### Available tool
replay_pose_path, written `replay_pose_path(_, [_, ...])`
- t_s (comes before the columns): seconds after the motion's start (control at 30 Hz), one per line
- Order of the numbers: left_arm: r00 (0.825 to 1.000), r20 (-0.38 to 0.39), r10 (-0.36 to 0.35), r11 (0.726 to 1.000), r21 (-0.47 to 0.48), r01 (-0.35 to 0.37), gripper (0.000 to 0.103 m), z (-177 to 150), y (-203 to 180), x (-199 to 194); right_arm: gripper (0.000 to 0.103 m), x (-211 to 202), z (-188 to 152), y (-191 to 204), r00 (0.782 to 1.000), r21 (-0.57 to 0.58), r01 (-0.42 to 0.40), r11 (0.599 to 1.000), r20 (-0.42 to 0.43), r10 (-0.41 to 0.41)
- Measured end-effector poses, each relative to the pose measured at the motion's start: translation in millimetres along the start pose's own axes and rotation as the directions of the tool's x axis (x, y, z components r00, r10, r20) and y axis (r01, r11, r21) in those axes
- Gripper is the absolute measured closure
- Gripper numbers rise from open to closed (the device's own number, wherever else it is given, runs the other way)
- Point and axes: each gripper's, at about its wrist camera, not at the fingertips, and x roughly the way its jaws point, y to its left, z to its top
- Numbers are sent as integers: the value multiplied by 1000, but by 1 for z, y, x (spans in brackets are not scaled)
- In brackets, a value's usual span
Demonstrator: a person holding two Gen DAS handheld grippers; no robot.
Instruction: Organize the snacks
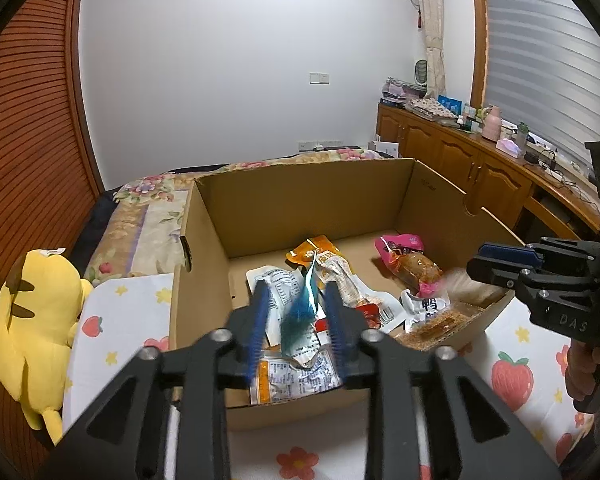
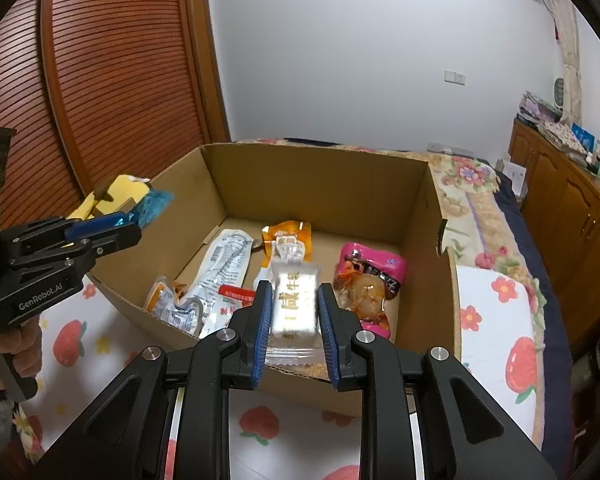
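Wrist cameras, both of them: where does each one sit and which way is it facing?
Left wrist: on the left gripper, facing down into the cardboard box; right gripper shows at right.
Right wrist: on the right gripper, facing the same box; left gripper and a hand at left.
Shared: box, pink packet, both grippers.
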Motion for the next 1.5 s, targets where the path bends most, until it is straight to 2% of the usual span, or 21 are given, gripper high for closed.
replay_pose_path(0.1, [1000,9,2,1000,2,-2,61,0,-2,-4,72,-4,-1,0,1000,2,1,1000,10,-1])
replay_pose_path(0.27, [1000,19,9,1000,9,-10,57,1,-8,-19,72,-20,-4,5,999,3,-3,1000,37,3])
replay_pose_path(0.67, [997,75,28,999,35,-31,52,-5,-30,-98,72,-108,-27,29,991,-6,9,1000,134,-8])
replay_pose_path(0.73, [996,87,24,999,39,-28,41,-6,-34,-110,68,-120,-29,33,988,-3,13,1000,151,-13])
replay_pose_path(0.8, [994,109,22,999,40,-27,19,-8,-34,-121,61,-131,-32,36,986,3,18,1000,167,-18])
replay_pose_path(0.87, [991,135,22,999,39,-28,11,-10,-36,-132,54,-140,-34,40,983,0,32,999,179,-31])
replay_pose_path(0.97, [989,145,33,999,36,-39,9,-13,-37,-144,46,-150,-37,44,980,15,33,999,198,-35])
replay_pose_path(1.1, [981,175,81,996,33,-88,0,-19,-41,-160,24,-161,-42,48,969,14,72,997,237,-73])
replay_pose_path(1.17, [978,187,97,994,30,-105,0,-23,-41,-167,13,-166,-44,50,964,7,93,996,249,-92])
replay_pose_path(1.3, [970,200,139,989,21,-146,0,-32,-43,-176,0,-174,-53,55,952,6,141,990,275,-137])
replay_pose_path(1.5, [965,203,165,986,-11,-167,0,-48,-47,-188,0,-179,-68,59,946,25,166,986,278,-167])
